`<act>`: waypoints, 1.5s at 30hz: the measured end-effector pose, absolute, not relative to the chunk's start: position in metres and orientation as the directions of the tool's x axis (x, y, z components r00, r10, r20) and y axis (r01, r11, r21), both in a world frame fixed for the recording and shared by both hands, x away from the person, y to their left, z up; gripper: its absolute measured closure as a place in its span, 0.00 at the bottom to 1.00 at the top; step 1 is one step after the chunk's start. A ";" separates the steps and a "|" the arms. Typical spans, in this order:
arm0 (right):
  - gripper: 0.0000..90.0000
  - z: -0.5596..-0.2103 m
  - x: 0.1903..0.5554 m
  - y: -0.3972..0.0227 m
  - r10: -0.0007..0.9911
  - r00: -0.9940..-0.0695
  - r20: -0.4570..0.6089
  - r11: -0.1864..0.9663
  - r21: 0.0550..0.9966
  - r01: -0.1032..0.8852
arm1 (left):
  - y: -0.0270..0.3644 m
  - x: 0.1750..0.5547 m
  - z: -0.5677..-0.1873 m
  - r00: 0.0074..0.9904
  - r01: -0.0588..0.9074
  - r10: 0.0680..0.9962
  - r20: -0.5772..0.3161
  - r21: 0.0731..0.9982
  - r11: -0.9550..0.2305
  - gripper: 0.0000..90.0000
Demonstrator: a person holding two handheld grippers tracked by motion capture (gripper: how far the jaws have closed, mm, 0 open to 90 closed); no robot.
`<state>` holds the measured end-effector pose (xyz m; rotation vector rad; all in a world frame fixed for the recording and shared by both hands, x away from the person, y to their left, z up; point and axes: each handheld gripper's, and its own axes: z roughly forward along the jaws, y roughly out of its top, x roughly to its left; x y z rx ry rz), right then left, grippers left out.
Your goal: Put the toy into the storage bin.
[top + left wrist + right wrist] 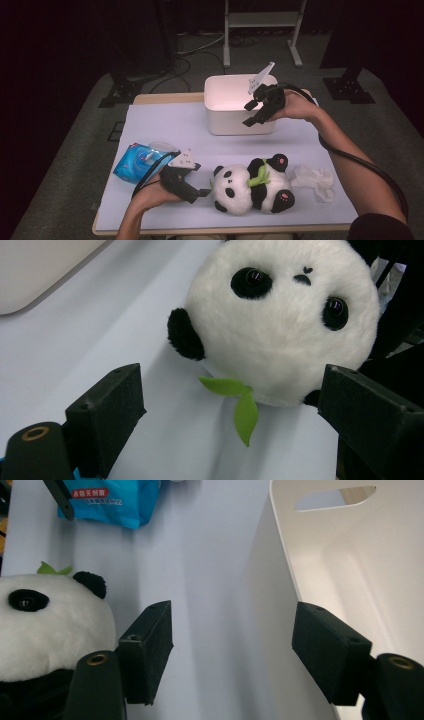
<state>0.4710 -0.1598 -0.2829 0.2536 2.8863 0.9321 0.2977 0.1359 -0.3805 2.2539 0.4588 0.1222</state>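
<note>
Two grippers: both with jaws apart and nothing between the pads.
Panda toy [250,189]: lies on its back at the near edge of the table, head toward the person's left, feet toward the right; a green leaf at its neck.
Left gripper [204,192]: low over the table, held in the left hand [150,194], pointing at the panda's head; tips just beside the head, and I cannot tell if they touch it.
Left gripper view: the panda's face [282,315] sits ahead of the wide-spread jaws, not between them; the green leaf [239,402] hangs over the cloth in the gap.
Right gripper [250,114]: held up at the front wall of the white bin, in the right hand [297,106].
Right gripper view: jaws straddle the bin wall [272,605] without pressing it, one outside, one over the inside.
White bin [220,107]: stands open at the far middle of the table, well apart from the panda.
Blue wipes pack [134,161]: on the left, just behind the left gripper.
White crumpled cloth [316,180]: on the right, just beside the panda's feet.
Table [165,125]: covered in a pale sheet.
</note>
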 end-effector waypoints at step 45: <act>0.84 -0.312 0.512 -0.139 0.207 -0.976 -0.060 0.855 0.496 0.151 | 0.144 0.298 -0.378 0.923 0.300 0.378 -0.079 0.763 -0.572 0.12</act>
